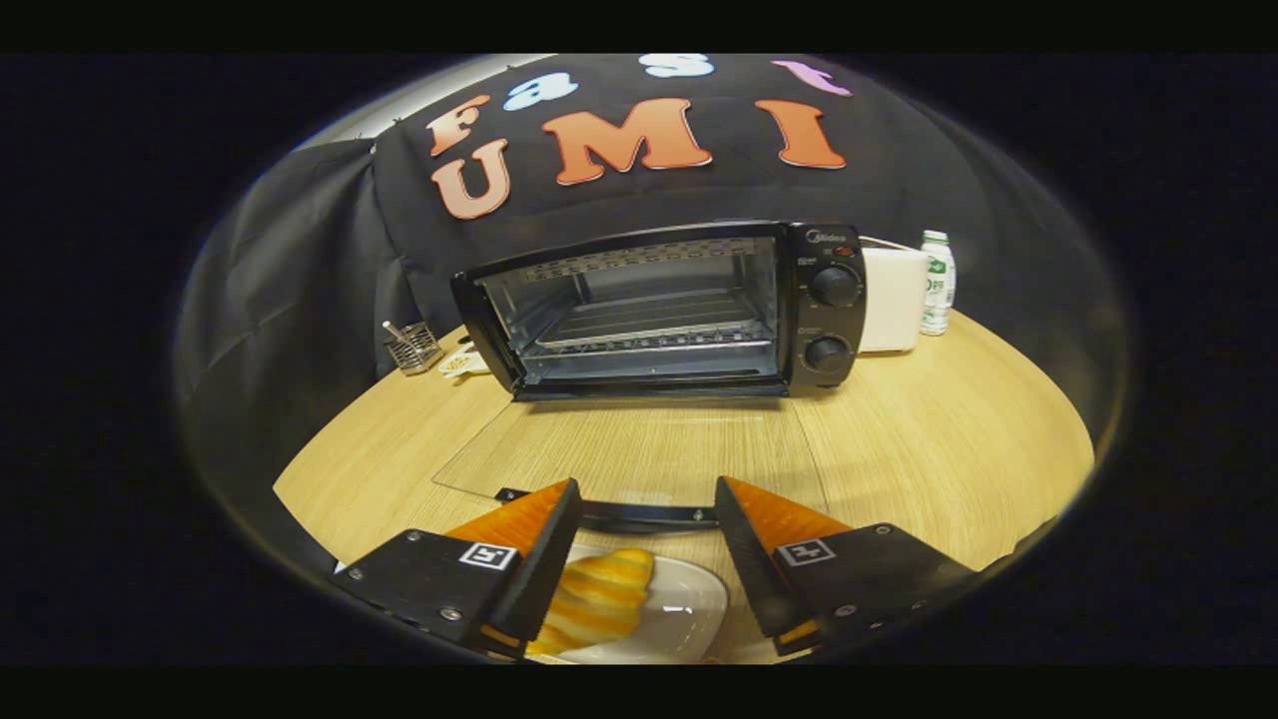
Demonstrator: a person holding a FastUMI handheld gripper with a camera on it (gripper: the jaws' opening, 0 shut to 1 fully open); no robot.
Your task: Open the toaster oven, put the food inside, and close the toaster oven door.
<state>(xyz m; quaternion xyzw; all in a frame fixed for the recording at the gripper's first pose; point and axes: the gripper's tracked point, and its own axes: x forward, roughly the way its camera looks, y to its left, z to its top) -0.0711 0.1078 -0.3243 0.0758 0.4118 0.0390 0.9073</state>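
Wood-grain worktop (929,449) carries the toaster oven (664,310), its glass door (639,449) folded flat. Nearer than the door's handle, a croissant (594,599) on a white plate (689,609) sits between the released tongs (644,514), hugging the left finger. Centre over it, then clench gently.

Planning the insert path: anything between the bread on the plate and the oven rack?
Nothing visible. Gripper is open over the bread on its plate. The glass door lies flat open, handle nearest; the toaster oven rack is bare.
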